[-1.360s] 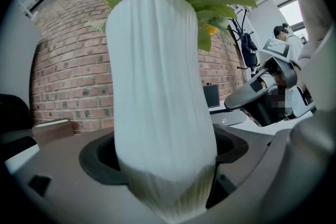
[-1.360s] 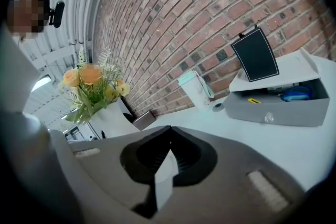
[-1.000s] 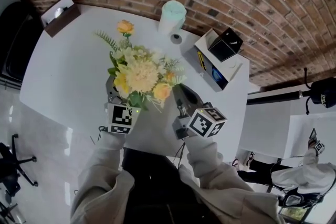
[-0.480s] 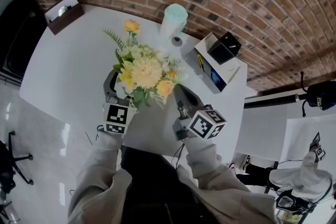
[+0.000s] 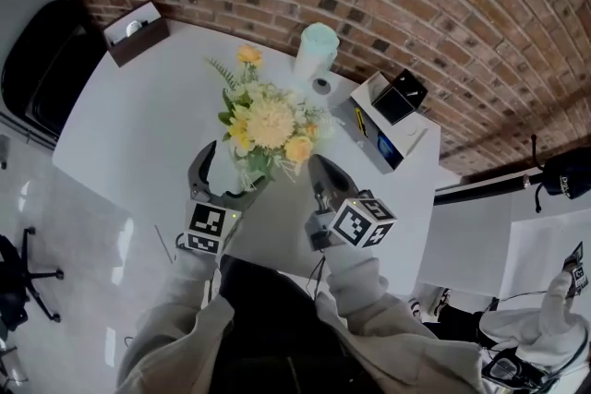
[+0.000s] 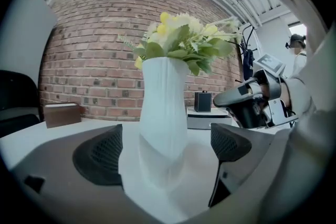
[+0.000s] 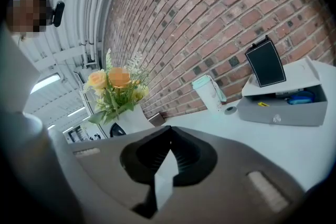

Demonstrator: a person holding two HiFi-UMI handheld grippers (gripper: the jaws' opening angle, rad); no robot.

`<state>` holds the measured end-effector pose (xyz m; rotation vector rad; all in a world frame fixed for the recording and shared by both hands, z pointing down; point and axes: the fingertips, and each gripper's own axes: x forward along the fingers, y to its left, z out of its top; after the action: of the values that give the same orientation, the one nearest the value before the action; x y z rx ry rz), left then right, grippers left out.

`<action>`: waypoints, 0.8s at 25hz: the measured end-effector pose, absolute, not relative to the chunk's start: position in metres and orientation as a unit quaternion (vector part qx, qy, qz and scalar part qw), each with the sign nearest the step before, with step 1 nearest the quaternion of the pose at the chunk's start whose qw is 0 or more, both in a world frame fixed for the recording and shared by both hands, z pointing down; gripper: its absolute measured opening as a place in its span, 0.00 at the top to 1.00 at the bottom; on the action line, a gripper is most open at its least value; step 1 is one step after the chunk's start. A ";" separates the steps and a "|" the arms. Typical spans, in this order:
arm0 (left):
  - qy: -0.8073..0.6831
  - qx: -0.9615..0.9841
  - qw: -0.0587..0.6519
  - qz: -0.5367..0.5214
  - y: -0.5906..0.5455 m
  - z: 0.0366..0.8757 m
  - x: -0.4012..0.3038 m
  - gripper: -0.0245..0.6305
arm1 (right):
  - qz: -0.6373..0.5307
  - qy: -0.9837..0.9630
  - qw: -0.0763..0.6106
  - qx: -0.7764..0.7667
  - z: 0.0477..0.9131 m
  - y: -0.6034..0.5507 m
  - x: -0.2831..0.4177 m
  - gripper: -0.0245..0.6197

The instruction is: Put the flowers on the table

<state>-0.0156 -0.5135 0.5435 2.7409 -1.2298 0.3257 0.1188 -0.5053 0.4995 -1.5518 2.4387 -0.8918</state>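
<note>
Flowers (image 5: 271,125), yellow and orange, in a tall white vase (image 6: 163,86) sit on the round white table (image 5: 138,115); left gripper (image 6: 165,147) jaws just opened around it, right gripper (image 7: 169,134) clenched empty; backing away seems next.

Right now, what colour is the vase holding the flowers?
The vase is white, faintly ribbed; left gripper view shows it best.

In the head view, the flowers (image 5: 271,126) hide most of the vase (image 5: 237,184); the left edge cuts the black chair (image 5: 37,60).
</note>
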 end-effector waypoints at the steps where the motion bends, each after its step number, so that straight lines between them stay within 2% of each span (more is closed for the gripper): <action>1: -0.408 0.904 0.065 0.110 -0.508 0.545 -0.018 0.19 | -0.294 0.806 0.059 -0.510 0.499 -0.504 0.117 0.96; 13: -0.397 0.905 0.124 0.095 -0.453 0.524 -0.017 0.20 | -0.292 0.831 0.066 -0.469 0.481 -0.466 0.080 0.96; 15: -0.393 0.907 0.126 0.086 -0.442 0.516 -0.014 0.28 | -0.290 0.836 0.068 -0.460 0.477 -0.455 0.076 0.96; 16: -0.392 0.907 0.126 0.083 -0.437 0.512 -0.013 0.29 | -0.288 0.838 0.068 -0.458 0.475 -0.449 0.075 0.96; 20: -0.383 0.910 0.146 0.061 -0.413 0.494 -0.004 0.49 | -0.275 0.843 0.058 -0.459 0.469 -0.424 0.077 0.96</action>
<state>-0.0040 -0.4132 0.4942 2.6200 -1.1025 0.1757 0.0769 -0.4237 0.4688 -1.3911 2.5555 -0.8325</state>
